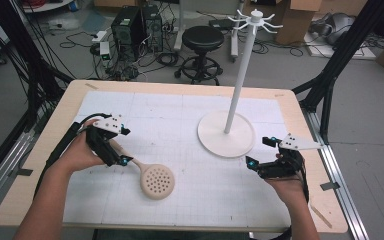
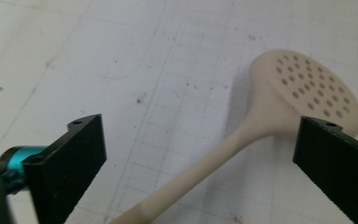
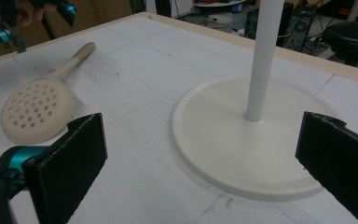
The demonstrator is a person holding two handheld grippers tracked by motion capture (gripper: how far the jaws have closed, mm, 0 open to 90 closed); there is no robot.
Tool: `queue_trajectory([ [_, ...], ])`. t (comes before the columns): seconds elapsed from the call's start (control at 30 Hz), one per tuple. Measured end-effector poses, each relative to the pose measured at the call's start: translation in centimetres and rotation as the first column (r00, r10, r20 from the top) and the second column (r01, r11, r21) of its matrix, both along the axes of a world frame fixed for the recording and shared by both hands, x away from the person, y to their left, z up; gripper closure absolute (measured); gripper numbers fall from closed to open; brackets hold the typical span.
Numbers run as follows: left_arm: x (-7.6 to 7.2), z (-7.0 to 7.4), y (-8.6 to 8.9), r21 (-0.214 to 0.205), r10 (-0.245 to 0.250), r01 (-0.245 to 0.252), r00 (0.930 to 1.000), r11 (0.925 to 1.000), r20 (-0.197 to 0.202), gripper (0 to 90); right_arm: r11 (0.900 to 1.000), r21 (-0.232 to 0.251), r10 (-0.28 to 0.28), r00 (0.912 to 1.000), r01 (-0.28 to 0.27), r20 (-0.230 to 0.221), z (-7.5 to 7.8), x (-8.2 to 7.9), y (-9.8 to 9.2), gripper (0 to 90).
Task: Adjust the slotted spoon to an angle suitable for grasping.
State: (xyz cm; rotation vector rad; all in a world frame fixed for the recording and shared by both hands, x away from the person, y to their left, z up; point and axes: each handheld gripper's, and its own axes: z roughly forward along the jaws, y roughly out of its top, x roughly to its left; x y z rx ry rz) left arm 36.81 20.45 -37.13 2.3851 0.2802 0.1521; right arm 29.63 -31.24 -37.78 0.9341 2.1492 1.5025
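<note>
Nearest the person, the left gripper (image 1: 121, 146) sits low over the handle end of the slotted spoon (image 1: 152, 178), fingers (image 2: 70, 163) spread wide with the handle running between them but not pinched yet, so it's holding nothing. Looks like a lineup for a grab on the handle, which makes sense since the perforated bowl lies flat on the counter (image 1: 190, 210) toward the middle. Over on the right, the right gripper (image 1: 260, 152) hangs just off the near right edge of the rack's round base (image 1: 226, 134), fingers (image 3: 70, 163) also wide apart and empty, probably waiting to steady it. Farther back the white pole (image 1: 240, 75) rises to a ring of hooks (image 1: 255, 20), likely where the spoon ends up.
</note>
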Motion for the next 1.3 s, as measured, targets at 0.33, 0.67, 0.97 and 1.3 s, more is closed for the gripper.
queue_trajectory([
  [0.33,0.4,-2.3,-1.7,0.133,-0.069,0.074,0.9967,0.9884,-0.043,25.4,1.0000,0.000,0.000,1.0000,0.000,-0.001,-0.1,0.0,0.0,1.0],
  [0.67,0.7,-3.9,-2.6,0.201,-0.146,0.164,0.9837,0.9657,-0.106,45.0,1.0000,0.004,-0.002,0.9999,0.002,-0.013,-0.3,0.0,-0.1,1.0],
  [0.97,0.7,-3.7,-2.6,0.185,-0.168,0.186,0.9798,0.9650,-0.107,59.2,1.0000,-0.004,-0.003,0.9999,0.003,-0.010,-0.4,0.0,0.0,1.0],
  [1.3,0.1,-3.1,-2.6,0.165,-0.189,0.205,0.9763,0.9648,-0.105,70.9,1.0000,-0.002,-0.003,0.9999,0.003,-0.013,-0.4,0.0,0.0,1.0],
])
